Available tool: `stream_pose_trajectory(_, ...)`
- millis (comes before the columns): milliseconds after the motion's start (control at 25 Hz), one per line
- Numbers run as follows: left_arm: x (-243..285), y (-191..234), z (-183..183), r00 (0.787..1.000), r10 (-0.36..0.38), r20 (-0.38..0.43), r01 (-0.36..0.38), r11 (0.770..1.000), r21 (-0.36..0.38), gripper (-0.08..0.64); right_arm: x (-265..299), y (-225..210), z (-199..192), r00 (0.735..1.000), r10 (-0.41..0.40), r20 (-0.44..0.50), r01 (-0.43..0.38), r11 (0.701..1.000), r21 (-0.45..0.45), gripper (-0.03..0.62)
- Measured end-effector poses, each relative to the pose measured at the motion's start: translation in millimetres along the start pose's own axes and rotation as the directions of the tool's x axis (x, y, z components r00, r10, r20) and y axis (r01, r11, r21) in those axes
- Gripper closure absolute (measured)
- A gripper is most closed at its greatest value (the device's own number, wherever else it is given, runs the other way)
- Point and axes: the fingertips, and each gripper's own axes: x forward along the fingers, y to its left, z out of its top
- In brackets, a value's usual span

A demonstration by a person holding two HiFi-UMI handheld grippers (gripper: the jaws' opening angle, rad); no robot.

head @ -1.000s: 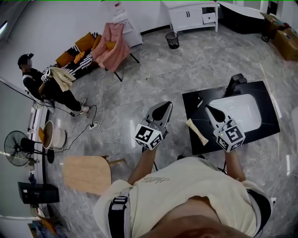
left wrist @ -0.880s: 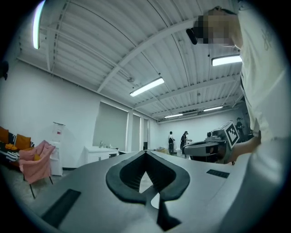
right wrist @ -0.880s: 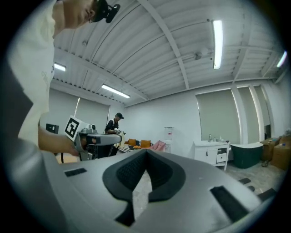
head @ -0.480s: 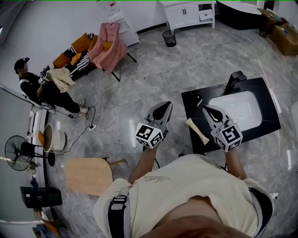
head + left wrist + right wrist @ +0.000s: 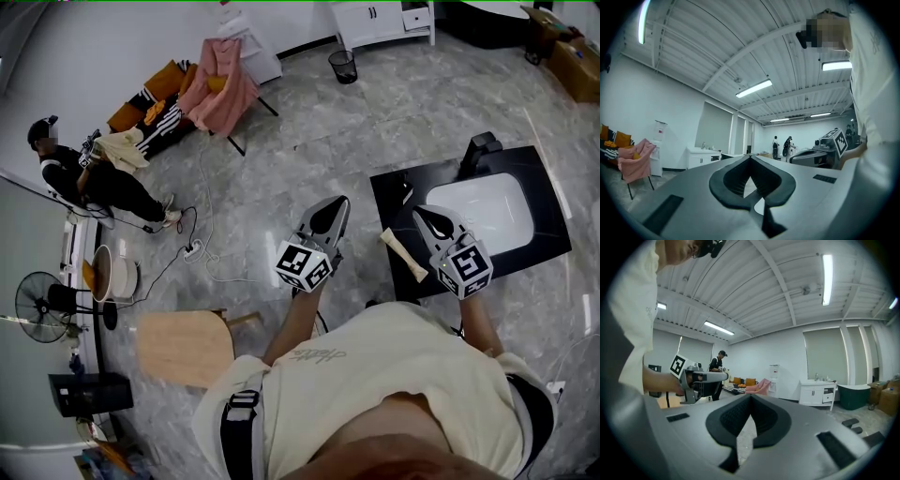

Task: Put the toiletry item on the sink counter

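Head view, both forearms held out ahead of the chest, left tool (image 5: 336, 204) over the floor, right tool (image 5: 424, 216) above the black desk (image 5: 544, 202), beige toiletry item (image 5: 403, 255) lying at the desk's left edge, left gripper view, jaws tip to tip, empty, right gripper view, likewise closed, gripping nothing

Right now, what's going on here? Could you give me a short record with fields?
Setting: large room with a grey floor; black counter with a white sink and dark tap
Item: pale, long, lying on the counter's left part beside the sink
Left gripper: shut, empty, over the floor left of the counter
Right gripper: shut, empty, over the counter between item and sink
Contact: neither gripper touches the item
Bystander: seated, far left
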Motion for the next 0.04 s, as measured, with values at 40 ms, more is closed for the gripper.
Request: stream_pose_trajectory(40, 0.0, 1.4, 0.0, 1.000, 0.001, 0.000, -0.001, 1.000, -0.003, 0.557, 1.3, -0.5, -2.4, 1.000, -0.004, -0.010, 0.004, 1.000, -0.006, 0.598)
